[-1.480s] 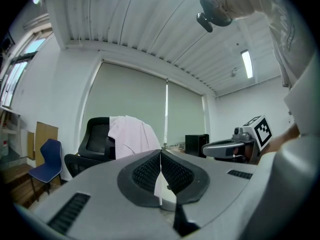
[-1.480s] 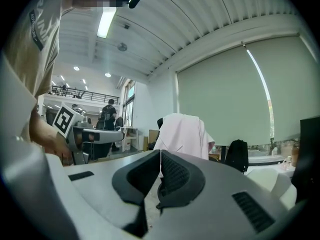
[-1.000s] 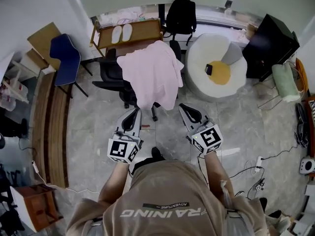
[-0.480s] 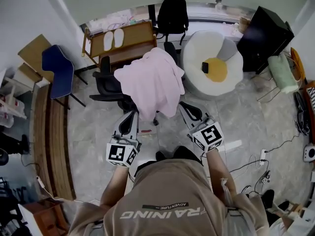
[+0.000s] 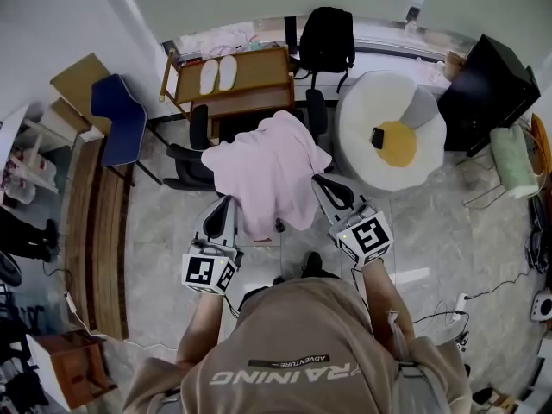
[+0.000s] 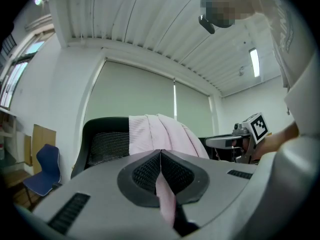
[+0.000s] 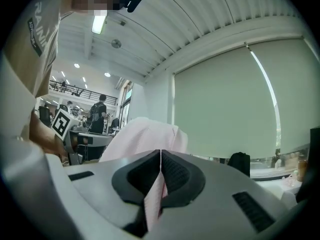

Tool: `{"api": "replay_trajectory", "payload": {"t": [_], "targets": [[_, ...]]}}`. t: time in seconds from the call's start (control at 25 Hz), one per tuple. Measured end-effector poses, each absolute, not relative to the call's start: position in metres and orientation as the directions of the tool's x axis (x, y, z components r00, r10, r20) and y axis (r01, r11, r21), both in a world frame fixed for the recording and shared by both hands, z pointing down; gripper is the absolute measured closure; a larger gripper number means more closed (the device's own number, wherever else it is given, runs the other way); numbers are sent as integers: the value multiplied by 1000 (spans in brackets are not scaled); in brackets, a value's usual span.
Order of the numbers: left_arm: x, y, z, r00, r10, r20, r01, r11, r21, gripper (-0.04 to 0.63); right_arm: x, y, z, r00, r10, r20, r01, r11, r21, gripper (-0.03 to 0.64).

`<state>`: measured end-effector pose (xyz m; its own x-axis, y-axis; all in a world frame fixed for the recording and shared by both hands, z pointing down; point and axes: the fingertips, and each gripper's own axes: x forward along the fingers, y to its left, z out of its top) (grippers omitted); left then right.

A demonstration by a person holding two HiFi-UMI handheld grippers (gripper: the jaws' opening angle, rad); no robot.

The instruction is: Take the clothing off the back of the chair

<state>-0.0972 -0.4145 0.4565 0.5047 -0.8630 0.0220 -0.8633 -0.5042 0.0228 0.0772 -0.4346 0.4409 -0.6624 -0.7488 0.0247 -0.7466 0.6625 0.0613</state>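
Left gripper [image 5: 224, 205] and right gripper [image 5: 322, 185] have come nearer the black office chair [image 5: 185, 157], both clamped on the pink garment [image 5: 267, 166].

Count is standing as follows: one pink garment [image 5: 267, 166]; one black office chair [image 5: 185, 155]; two tongs, left tongs [image 5: 226, 202] and right tongs [image 5: 323, 185]. One blue chair [image 5: 121, 119] is sitting at ten o'clock, two white slippers [image 5: 208, 76] are lying on one wooden desk [image 5: 259, 65] at eleven, and one black backpack [image 5: 328, 41] is sitting at twelve.
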Motion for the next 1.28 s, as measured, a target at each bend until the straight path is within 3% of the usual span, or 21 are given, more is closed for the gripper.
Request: {"api": "replay_trajectory", "payload": {"t": [0.44, 0.72, 0.84, 0.96, 1.28], "targets": [[-98, -438, 463, 391, -920, 39, -920, -390, 29, 581, 76, -472, 447, -776, -630, 29, -630, 776, 8, 583], [-104, -441, 469, 404, -913, 65, -915, -403, 32, 581, 68, -484, 449, -773, -632, 57, -634, 774, -6, 580], [-106, -444, 466, 420, -905, 65, -908, -419, 22, 581, 67, -479, 446, -778, -625, 72, -627, 779, -7, 479], [-105, -447, 465, 437, -898, 50, -899, -436, 34, 581, 67, -477, 446, -775, -627, 83, -629, 777, -2, 430], [-105, -445, 464, 474, -880, 26, -881, -473, 24, 581, 73, -474, 437, -783, -620, 45, -622, 780, -70, 391]]}}
